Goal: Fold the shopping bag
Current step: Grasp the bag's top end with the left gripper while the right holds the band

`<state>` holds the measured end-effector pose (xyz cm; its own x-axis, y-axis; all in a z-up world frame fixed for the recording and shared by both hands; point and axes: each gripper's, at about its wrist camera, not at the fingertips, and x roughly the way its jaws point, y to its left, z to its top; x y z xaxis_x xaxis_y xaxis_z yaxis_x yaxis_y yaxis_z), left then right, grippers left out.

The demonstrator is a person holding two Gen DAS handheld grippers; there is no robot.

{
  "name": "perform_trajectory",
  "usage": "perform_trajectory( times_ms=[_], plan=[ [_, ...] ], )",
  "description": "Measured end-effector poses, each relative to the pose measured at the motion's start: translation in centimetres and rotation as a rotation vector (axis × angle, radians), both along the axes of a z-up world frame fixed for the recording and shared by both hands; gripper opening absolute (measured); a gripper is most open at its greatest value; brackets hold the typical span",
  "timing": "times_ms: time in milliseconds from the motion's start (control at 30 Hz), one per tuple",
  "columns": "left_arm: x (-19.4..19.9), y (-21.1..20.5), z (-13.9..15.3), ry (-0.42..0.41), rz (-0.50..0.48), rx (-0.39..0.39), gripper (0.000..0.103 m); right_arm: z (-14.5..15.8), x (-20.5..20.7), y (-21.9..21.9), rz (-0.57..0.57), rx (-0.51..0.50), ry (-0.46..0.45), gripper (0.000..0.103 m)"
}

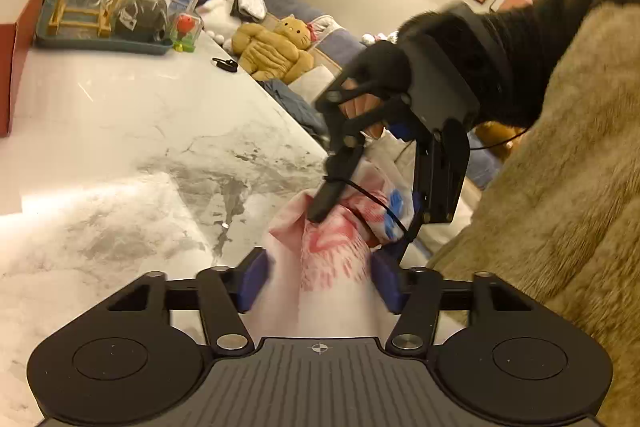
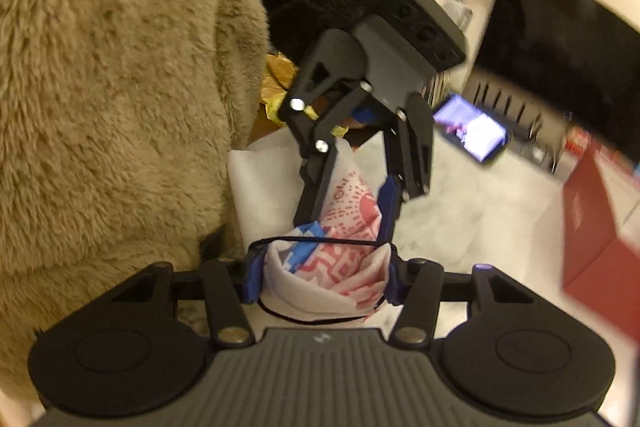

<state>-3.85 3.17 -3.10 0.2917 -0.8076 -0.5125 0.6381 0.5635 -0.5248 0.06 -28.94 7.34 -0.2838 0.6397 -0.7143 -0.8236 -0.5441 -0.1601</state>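
Observation:
The shopping bag (image 1: 332, 259) is a rolled white bundle with red and blue print, held over the near edge of the marble table (image 1: 120, 155). In the left wrist view my left gripper (image 1: 320, 267) is open, its blue pads either side of the roll's near end. My right gripper (image 1: 360, 223) reaches down from the right onto the far end. In the right wrist view my right gripper (image 2: 324, 275) is shut on the bag (image 2: 340, 279), which fills the gap between its pads. A thin black elastic cord (image 2: 316, 239) loops around them. The left gripper (image 2: 348, 223) straddles the roll beyond.
A tray of glassware (image 1: 100, 43) and a red box (image 1: 8, 47) stand at the table's far left. A small black earpiece (image 1: 224, 63) lies near the far edge. A lit phone (image 2: 472, 131) lies on the table. The person's furry coat (image 2: 100, 87) fills one side.

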Motion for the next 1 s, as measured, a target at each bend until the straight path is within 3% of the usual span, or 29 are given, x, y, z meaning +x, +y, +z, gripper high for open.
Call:
perform_trajectory(
  times_ms=[133,200,267,333,400,433,467,500,533,567,667,733,900,1000],
  plan=[
    [0.7,1.0,0.6,0.047,-0.008,-0.017,0.069,0.4,-1.0,0.8,0.063,0.047,-0.083,0.051],
    [0.5,1.1,0.6,0.051,-0.024,0.014,0.078,0.7,-1.4,0.8,0.081,0.076,-0.120,0.050],
    [0.4,0.4,0.8,0.046,-0.084,0.049,0.079,0.9,-2.1,0.7,0.138,0.100,-0.180,0.049],
    [1.0,-0.6,1.2,0.056,-0.150,0.033,0.079,1.0,-2.8,1.0,0.208,0.104,-0.233,0.049],
    [1.0,-1.5,1.9,0.024,-0.187,0.034,0.078,1.3,-3.0,1.3,0.243,0.106,-0.255,0.049],
    [0.8,-2.1,2.3,-0.009,-0.194,0.080,0.078,1.5,-2.9,1.5,0.239,0.101,-0.252,0.049],
    [0.8,-2.8,2.6,-0.029,-0.211,0.132,0.070,1.5,-2.8,1.7,0.241,0.092,-0.256,0.049],
    [0.6,-3.2,2.8,-0.030,-0.211,0.175,0.049,1.3,-2.6,2.2,0.248,0.072,-0.261,0.049],
    [0.4,-3.5,3.0,-0.030,-0.211,0.217,0.041,1.1,-2.5,2.4,0.253,0.057,-0.263,0.048],
    [0.3,-4.1,3.1,-0.015,-0.229,0.242,0.026,1.0,-2.3,2.6,0.257,0.046,-0.264,0.049],
    [-1.0,-5.1,4.0,-0.035,-0.247,0.287,0.022,1.2,-1.5,3.3,0.210,-0.004,-0.164,0.050],
    [-1.6,-4.8,4.6,-0.068,-0.160,0.253,0.021,1.2,-0.7,3.9,0.140,-0.036,-0.065,0.052],
    [-4.3,-3.2,5.8,-0.193,-0.049,0.191,0.021,2.4,3.3,4.8,-0.116,-0.030,0.235,0.056],
    [-5.6,-2.5,7.0,-0.272,0.020,0.171,0.021,3.2,4.8,5.1,-0.216,-0.002,0.331,0.056]
  ],
)
